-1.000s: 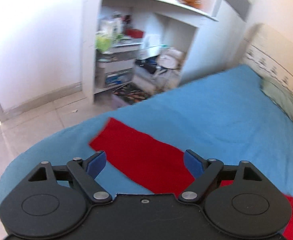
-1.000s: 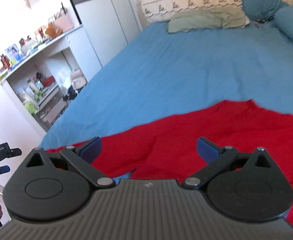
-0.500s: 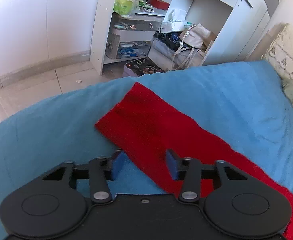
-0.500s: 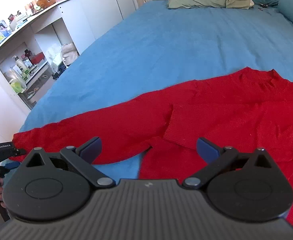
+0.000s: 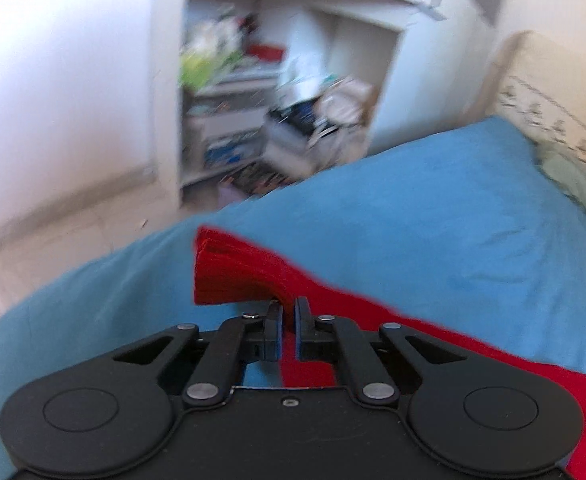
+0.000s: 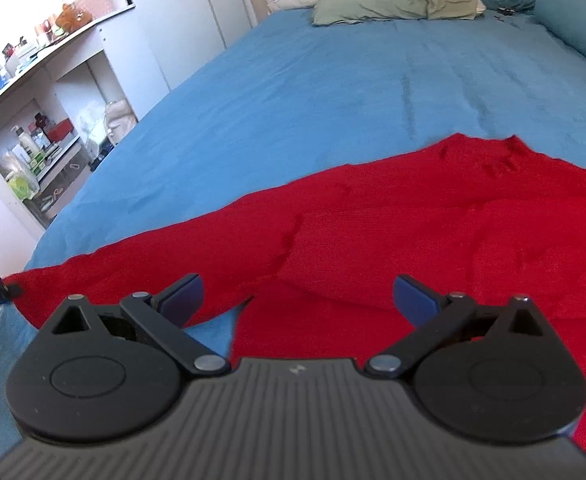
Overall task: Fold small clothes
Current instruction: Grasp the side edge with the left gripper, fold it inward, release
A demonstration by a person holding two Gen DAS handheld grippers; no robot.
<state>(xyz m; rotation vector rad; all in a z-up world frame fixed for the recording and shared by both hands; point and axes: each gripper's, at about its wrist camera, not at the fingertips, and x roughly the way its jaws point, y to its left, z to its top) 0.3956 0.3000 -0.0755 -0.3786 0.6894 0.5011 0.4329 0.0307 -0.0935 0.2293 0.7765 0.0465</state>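
Now the left tongs are clenched on the red sweater's sleeve, lifting its cuff off the bed. Meanwhile the right tongs hang released just above the red sweater.

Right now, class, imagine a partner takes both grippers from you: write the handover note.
Left gripper: jaws shut on the red sweater's sleeve near the cuff, which is raised off the blue bedsheet.
Right gripper: jaws open, holding nothing, above the red sweater where the sleeve joins the body.
The sweater lies spread on the bed, body to the right, the sleeve stretched out left.
Done: sleeve gripped. No fold is visible in these views.
Left: probably carry the sleeve across the body, then fold the rest.
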